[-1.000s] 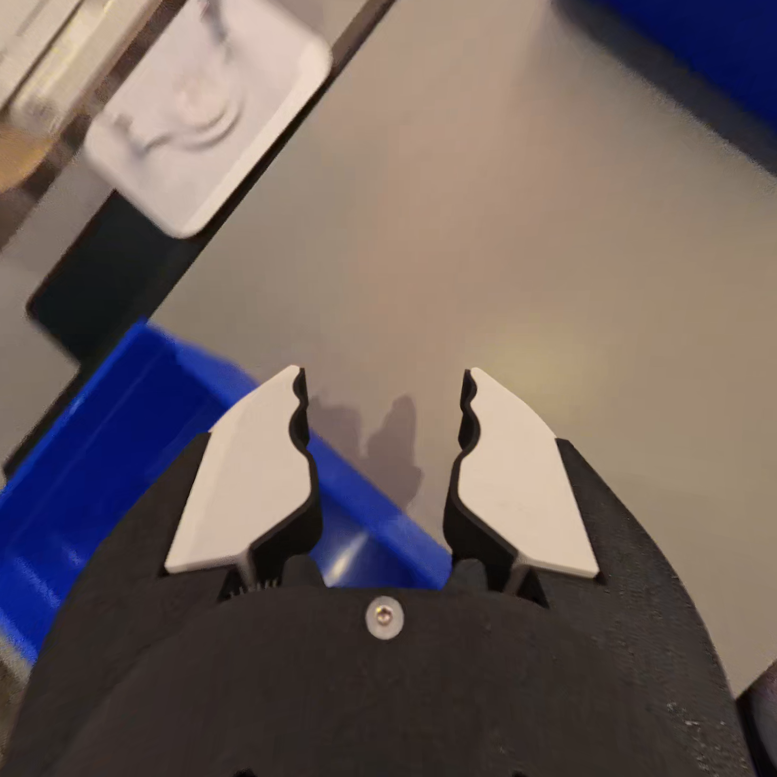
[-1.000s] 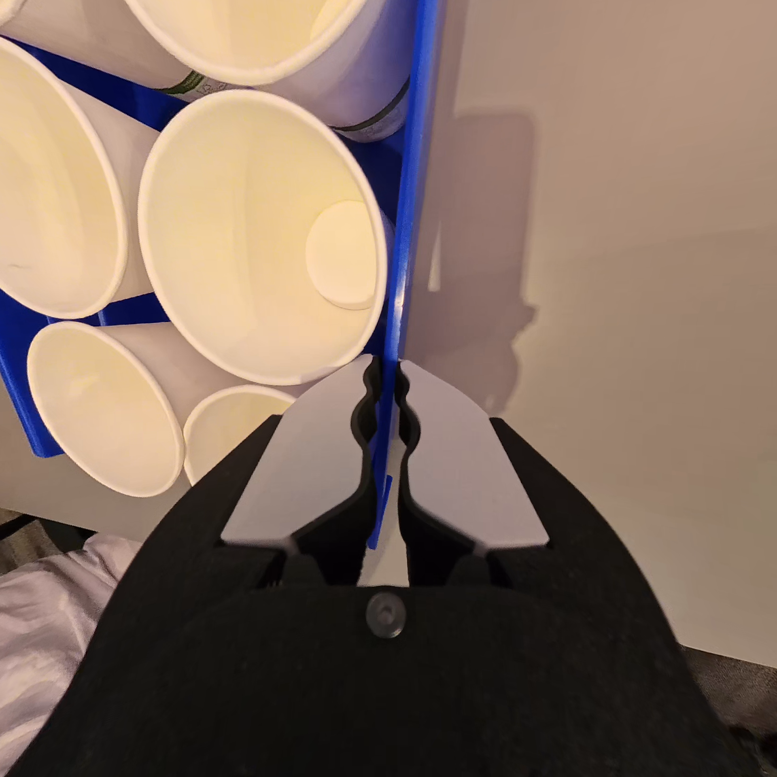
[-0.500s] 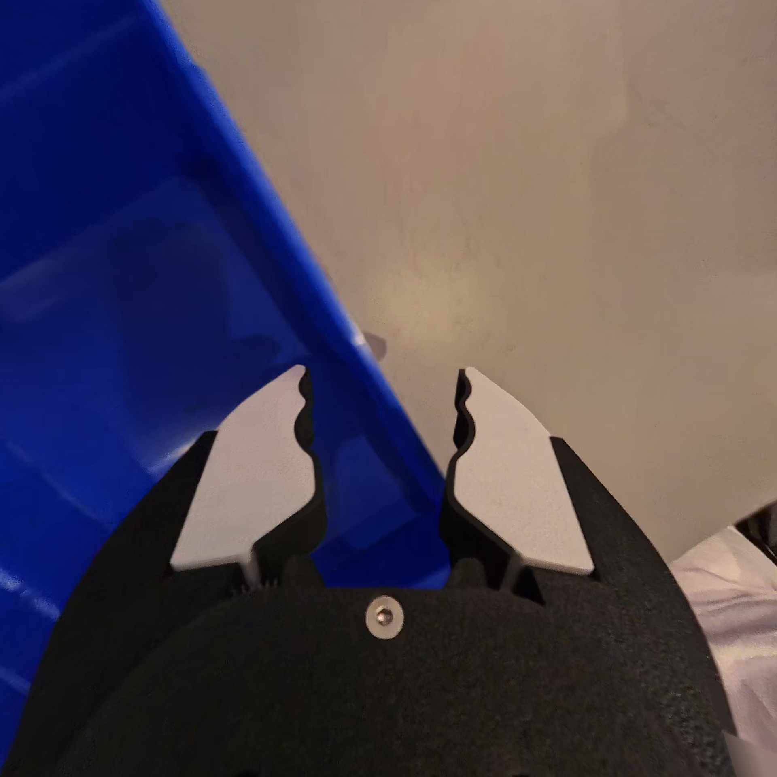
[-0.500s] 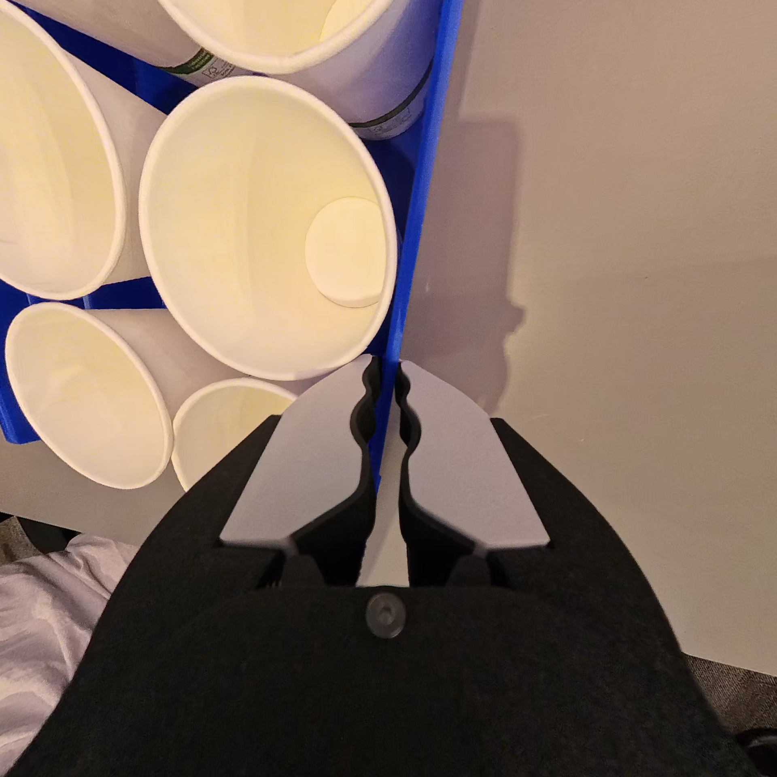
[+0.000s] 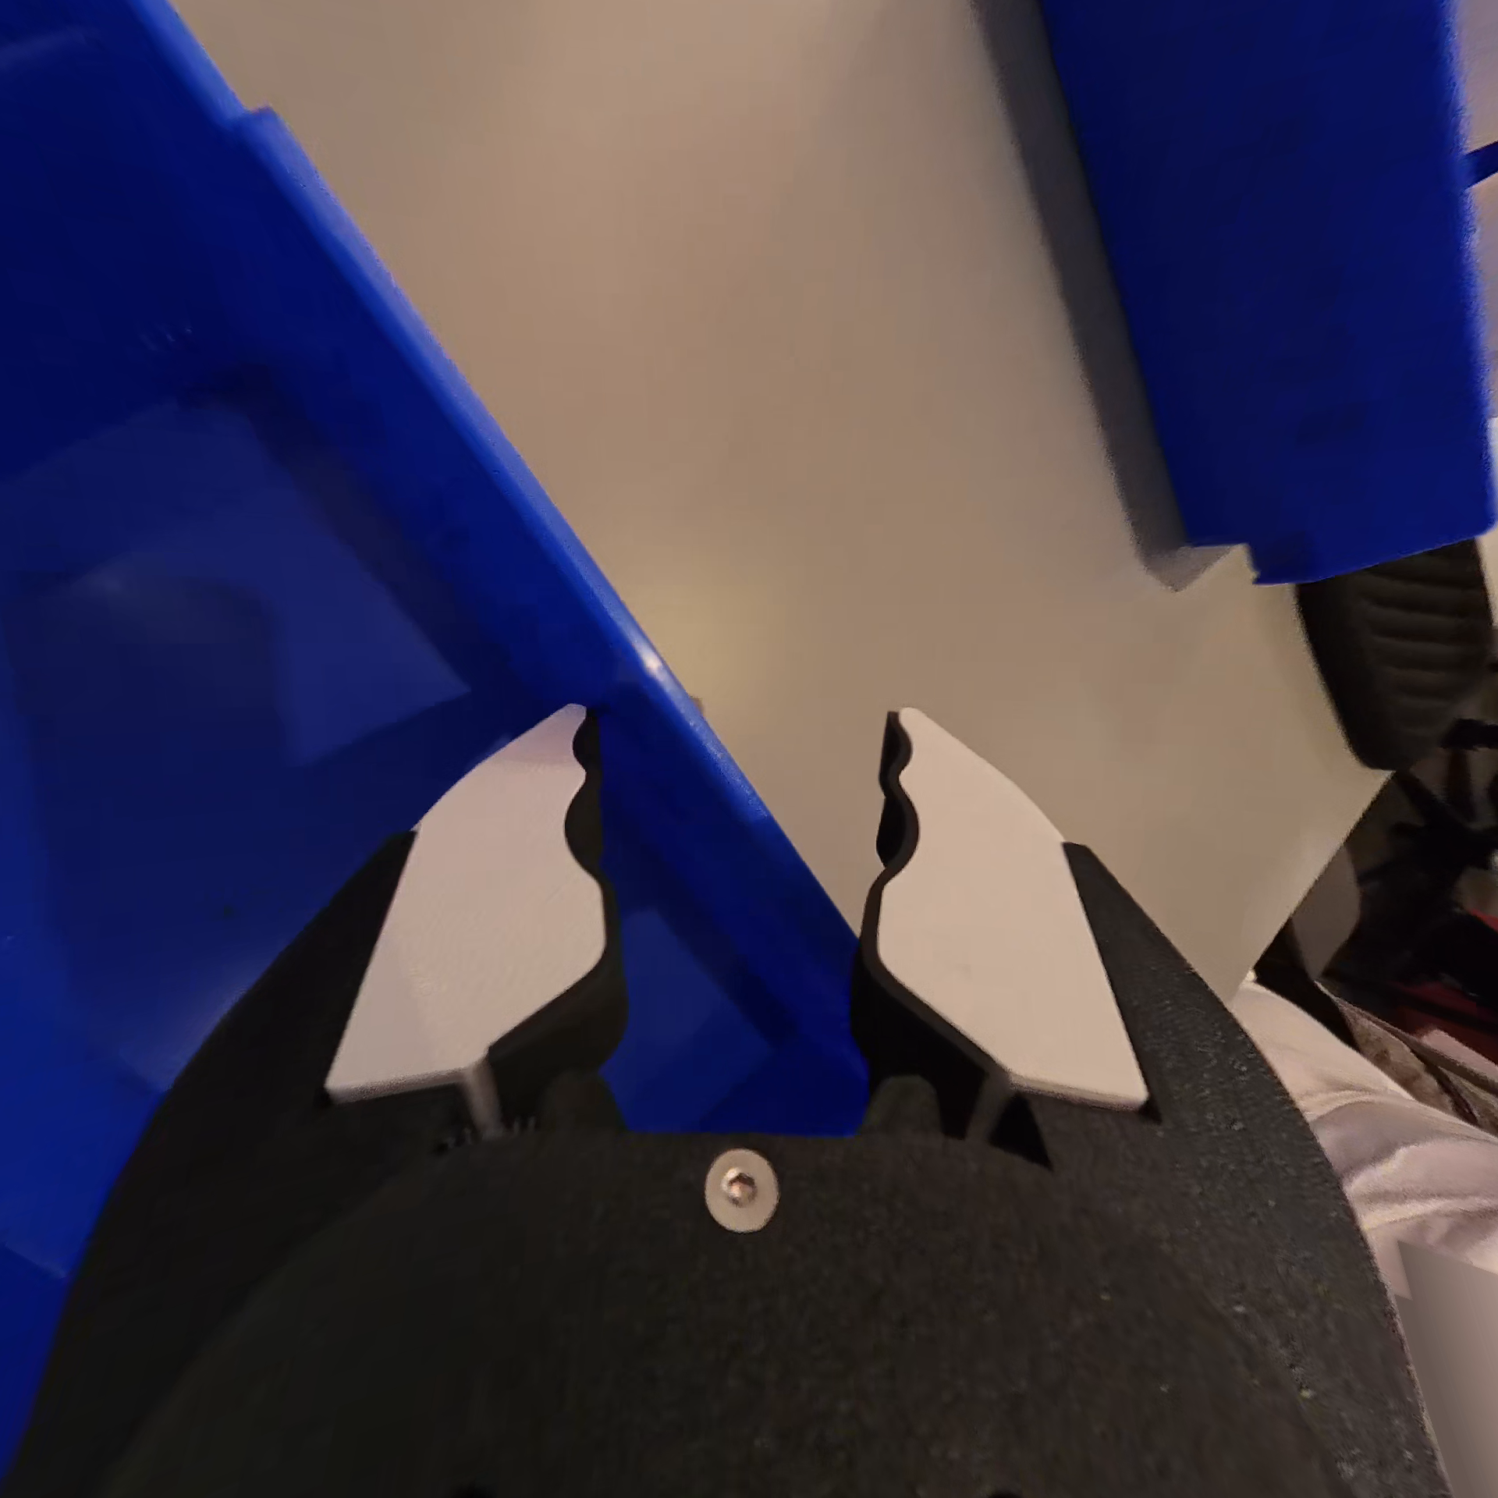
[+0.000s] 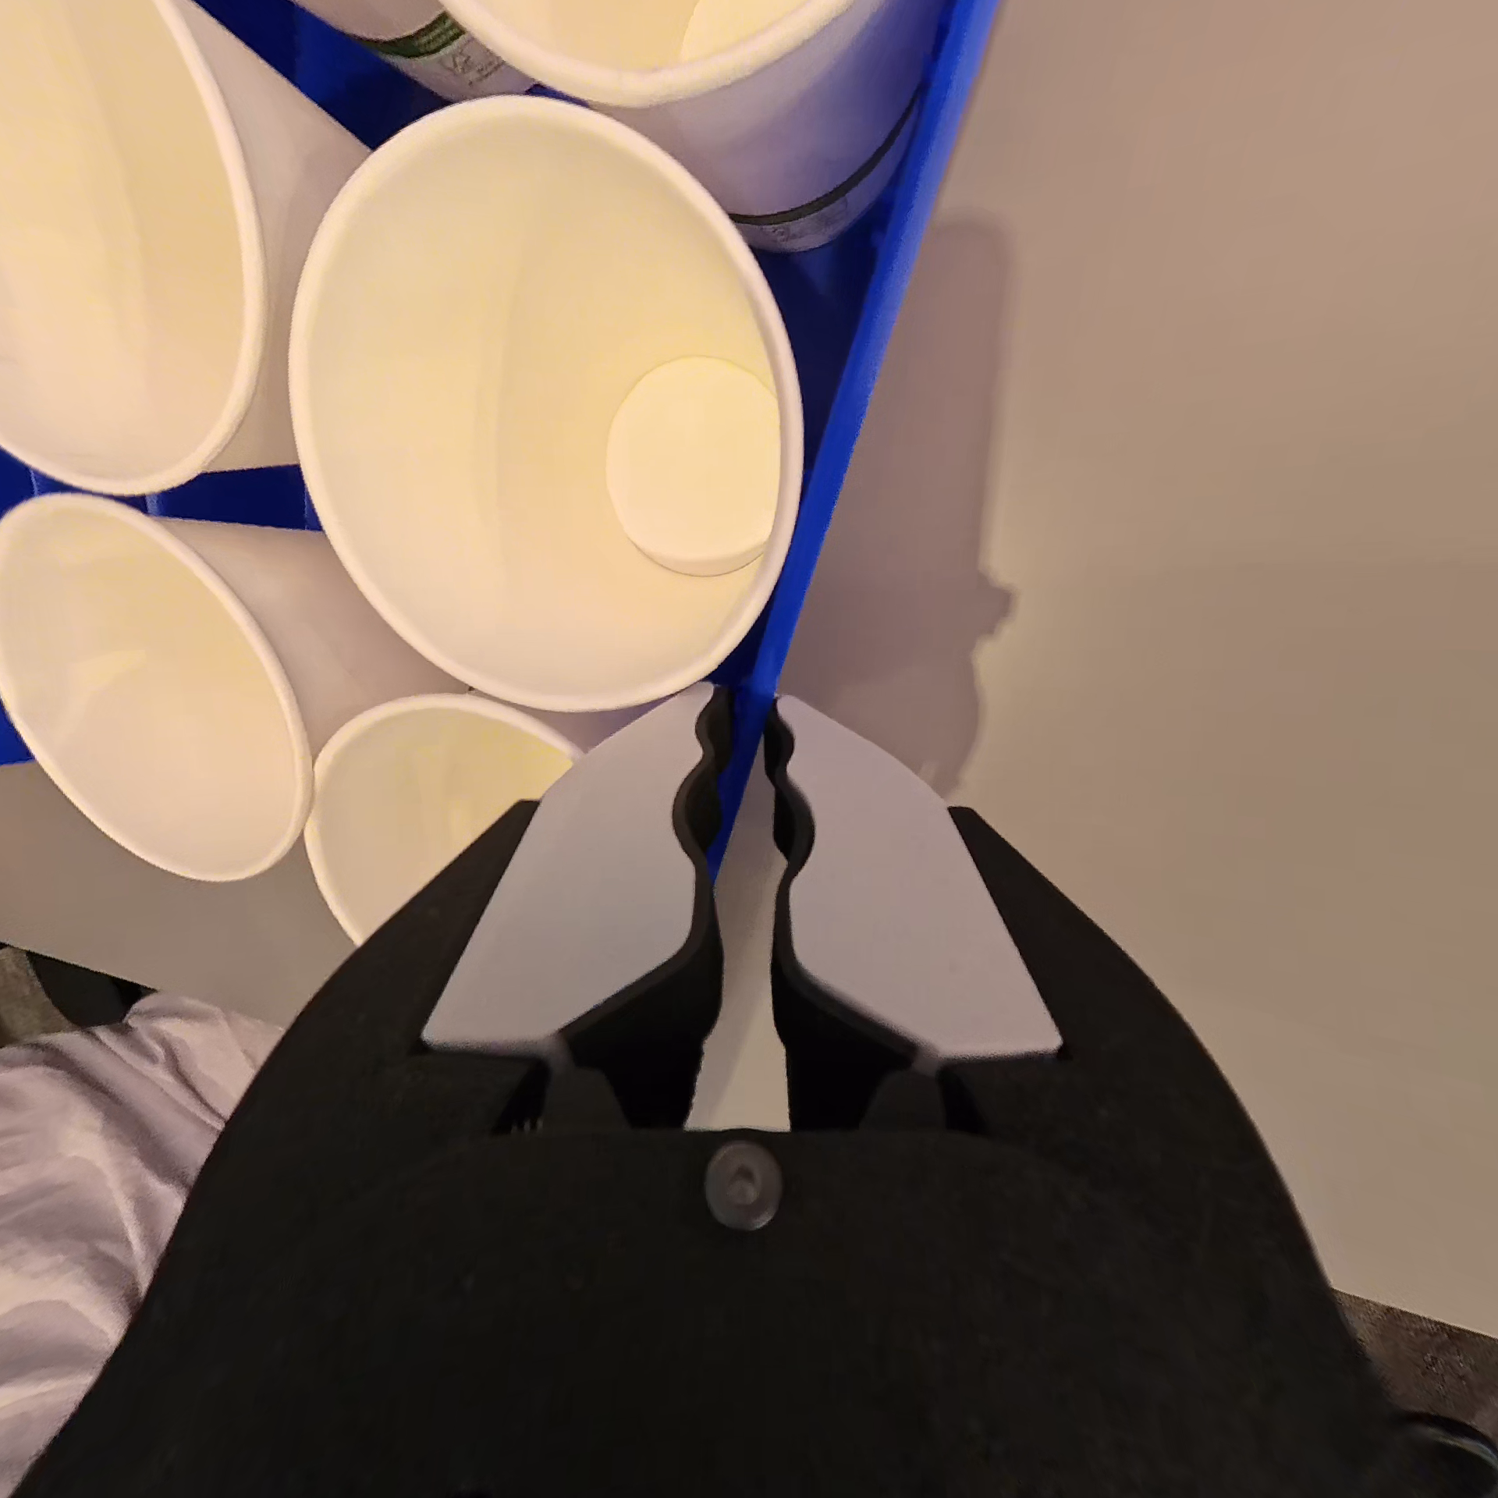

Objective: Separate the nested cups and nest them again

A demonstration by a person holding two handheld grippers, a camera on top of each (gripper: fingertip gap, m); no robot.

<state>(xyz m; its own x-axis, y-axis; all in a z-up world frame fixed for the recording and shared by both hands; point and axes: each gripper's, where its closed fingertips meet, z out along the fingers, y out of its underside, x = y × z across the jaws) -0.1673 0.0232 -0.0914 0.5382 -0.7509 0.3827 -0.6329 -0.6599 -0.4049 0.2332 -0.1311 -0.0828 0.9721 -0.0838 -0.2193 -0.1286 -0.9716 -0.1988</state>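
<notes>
While both tongs sit at bin rims: no cup is gripped by either, as far as shown.
Right tongs [image 6: 746,713]: narrowed to a slim gap, clamped on the thin blue rim of the cup bin [image 6: 819,519]; rim runs up between the tips.
Cups [image 6: 535,405]: several white paper cups lying on their sides in that bin, mouths toward the camera, all left of and ahead of the right tongs; nearest big one just beside the left tip. Can't tell if any are nested.
Left tongs [image 5: 738,721]: wide apart, holding nothing; straddling the slanted rim of a second blue bin [image 5: 243,567], rim passes between the fingers, not pinched.
Second bin contents: nothing visible inside from this angle.
Another blue bin wall [image 5: 1281,284]: ahead-right of the left tongs, well apart, blurred; probably the cup bin, unsure.
Desk [image 5: 770,365]: pale, bare patch ahead of the left tongs between the two blue walls.
White cloth [image 6: 97,1175]: below-left of the right tongs, off the desk edge.
Progress: early by my read; bins being positioned or steadied, no separating or re-nesting evident.
Left to do: pick cups, pull apart, nest again, basically all of it.
</notes>
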